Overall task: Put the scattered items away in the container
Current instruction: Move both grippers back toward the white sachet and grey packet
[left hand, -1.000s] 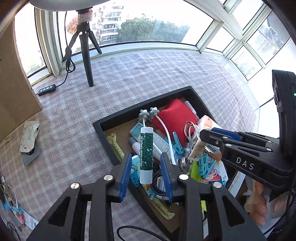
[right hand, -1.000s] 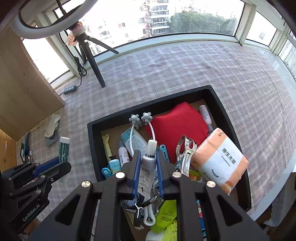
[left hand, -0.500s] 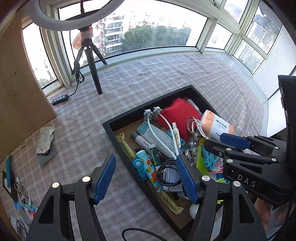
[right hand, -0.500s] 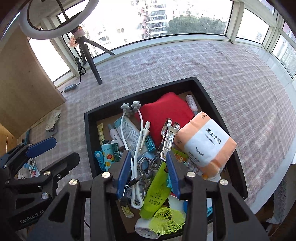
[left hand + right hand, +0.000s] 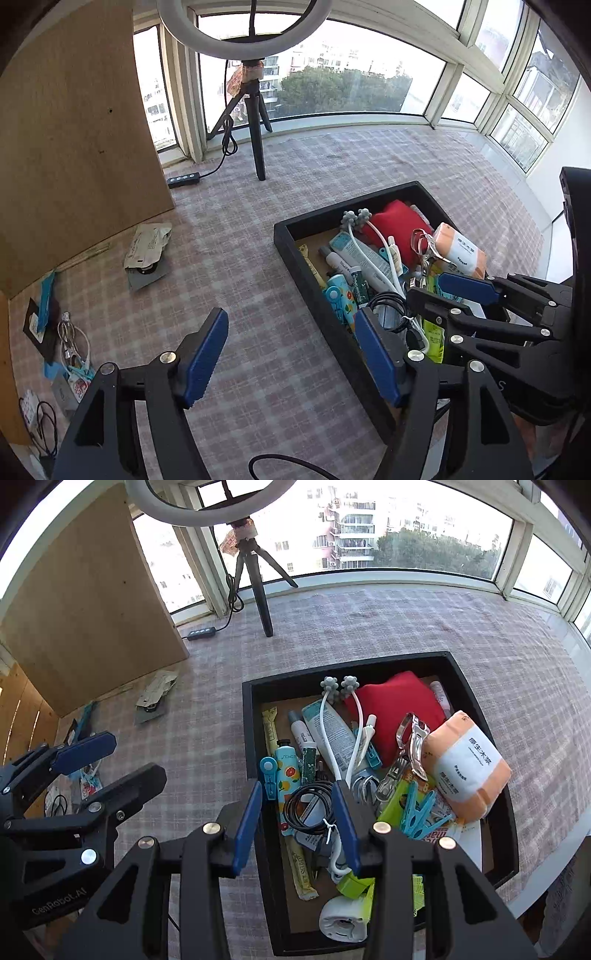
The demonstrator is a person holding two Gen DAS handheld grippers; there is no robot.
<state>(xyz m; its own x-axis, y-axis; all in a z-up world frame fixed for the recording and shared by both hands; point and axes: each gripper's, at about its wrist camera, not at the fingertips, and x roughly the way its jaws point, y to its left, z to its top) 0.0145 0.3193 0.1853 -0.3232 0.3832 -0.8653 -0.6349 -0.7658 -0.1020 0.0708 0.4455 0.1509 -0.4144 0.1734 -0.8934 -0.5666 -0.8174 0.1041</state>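
On the checked cloth (image 5: 258, 236), listed left to right as seen from the left wrist camera:

- Loose clutter by the wooden board (image 5: 74, 129): a blue packet (image 5: 46, 299), a white cable (image 5: 79, 350), small cards, all outside the tray.
- Crumpled white pouch (image 5: 146, 245) on a grey card, well apart from the tray.
- Ring-light tripod (image 5: 256, 136) near the window, with its inline switch (image 5: 183, 180) lying on the cloth.
- Left gripper (image 5: 291, 354): blue pads spread wide, nothing between them, over bare cloth just beside the tray's near-left wall.
- Black tray (image 5: 295, 254), crowded: red pouch (image 5: 395, 709), orange tissue pack (image 5: 467, 764), white tube (image 5: 330, 731), coiled black cable (image 5: 310, 808), blue clothes pegs (image 5: 419, 812), shuttlecock (image 5: 345, 919).
- Right gripper (image 5: 295, 827): pads parted, empty, above the black cable at the tray's near side.
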